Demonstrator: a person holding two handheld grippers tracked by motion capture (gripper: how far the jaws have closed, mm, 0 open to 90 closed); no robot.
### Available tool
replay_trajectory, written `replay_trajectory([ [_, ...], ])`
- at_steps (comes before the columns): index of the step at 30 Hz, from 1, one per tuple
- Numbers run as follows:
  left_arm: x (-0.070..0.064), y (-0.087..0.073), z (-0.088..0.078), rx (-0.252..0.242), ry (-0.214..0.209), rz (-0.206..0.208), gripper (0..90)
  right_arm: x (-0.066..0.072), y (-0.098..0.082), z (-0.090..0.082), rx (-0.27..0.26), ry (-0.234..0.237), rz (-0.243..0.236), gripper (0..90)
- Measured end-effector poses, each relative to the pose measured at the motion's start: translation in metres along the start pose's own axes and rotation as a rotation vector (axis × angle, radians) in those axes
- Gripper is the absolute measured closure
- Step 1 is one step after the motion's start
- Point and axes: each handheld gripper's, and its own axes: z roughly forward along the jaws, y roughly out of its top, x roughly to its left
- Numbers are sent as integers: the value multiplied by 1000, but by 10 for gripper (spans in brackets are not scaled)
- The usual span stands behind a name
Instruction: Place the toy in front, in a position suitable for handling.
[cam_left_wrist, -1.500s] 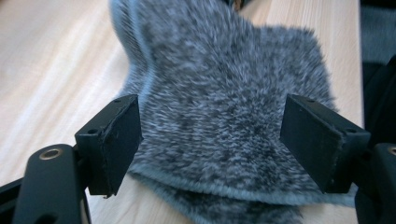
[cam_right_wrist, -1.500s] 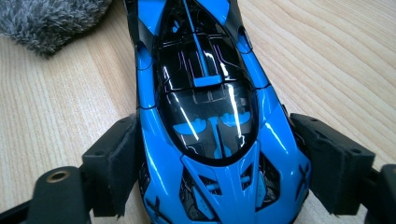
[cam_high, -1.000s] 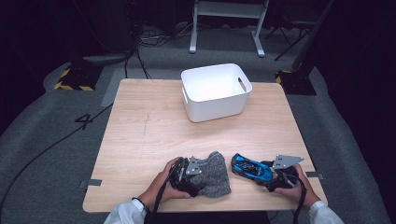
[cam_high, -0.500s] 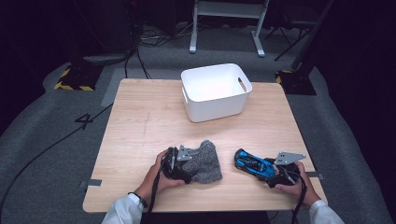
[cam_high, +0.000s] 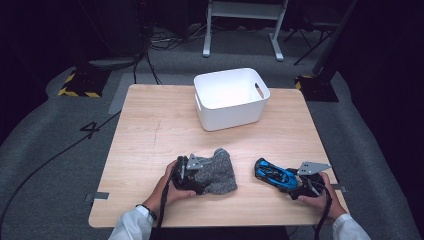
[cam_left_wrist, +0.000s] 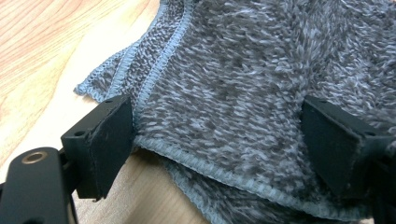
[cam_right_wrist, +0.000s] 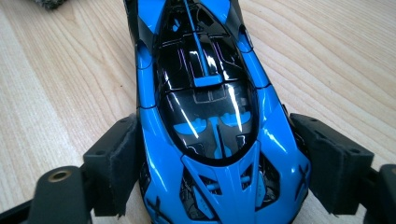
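A grey fluffy cloth (cam_high: 218, 172) lies near the table's front edge, left of centre. My left gripper (cam_high: 196, 175) is at its left side. In the left gripper view the jaws of the left gripper (cam_left_wrist: 217, 135) stand wide apart over the cloth (cam_left_wrist: 243, 70), the left pad touching its stitched hem. A blue and black toy car (cam_high: 272, 174) sits at the front right. My right gripper (cam_high: 291, 184) holds its near end. In the right gripper view both pads of the right gripper (cam_right_wrist: 215, 154) press the car's (cam_right_wrist: 205, 93) sides.
A white plastic bin (cam_high: 231, 112) with handle slots stands at the back centre of the wooden table (cam_high: 150, 130). Bare wood lies between it and the grippers. Beyond the table are a dark floor, cables and a metal stand.
The left gripper and the cloth have shifted left and a little away from the front edge. The right gripper and the car have barely moved.
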Motion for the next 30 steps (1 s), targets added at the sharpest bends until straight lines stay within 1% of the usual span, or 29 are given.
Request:
replay_trajectory([
  [1,0,0,0,-3,-3,3,149,0,2,-1,17,6,-6,213],
  [6,0,0,0,-3,-3,3,149,-1,3,-3,37,28,-13,217],
  [9,0,-1,0,-2,-1,0,149,0,3,-4,44,24,-13,216],
  [11,0,-1,0,-3,2,0,149,1,4,-5,54,16,-21,214],
  [12,0,-1,0,-3,4,-1,149,2,6,-3,62,13,-32,210],
  [14,0,-1,0,-3,4,0,149,3,9,-2,68,6,-33,211],
  [18,0,-1,0,-3,2,0,149,3,11,0,61,6,-29,219],
  [20,0,-1,0,-4,2,-1,149,2,11,2,58,15,-28,223],
  [24,-1,-1,0,-2,2,-2,149,3,13,3,54,25,-43,234],
  [25,0,-1,0,-3,1,-1,149,2,12,2,46,52,-48,238],
  [28,-1,-1,0,-2,2,-2,149,5,12,2,43,89,-73,240],
  [29,-1,-1,0,-2,2,-2,149,5,12,2,43,89,-73,240],
  [30,0,-1,0,-3,1,-1,149,8,12,3,41,107,-85,241],
])
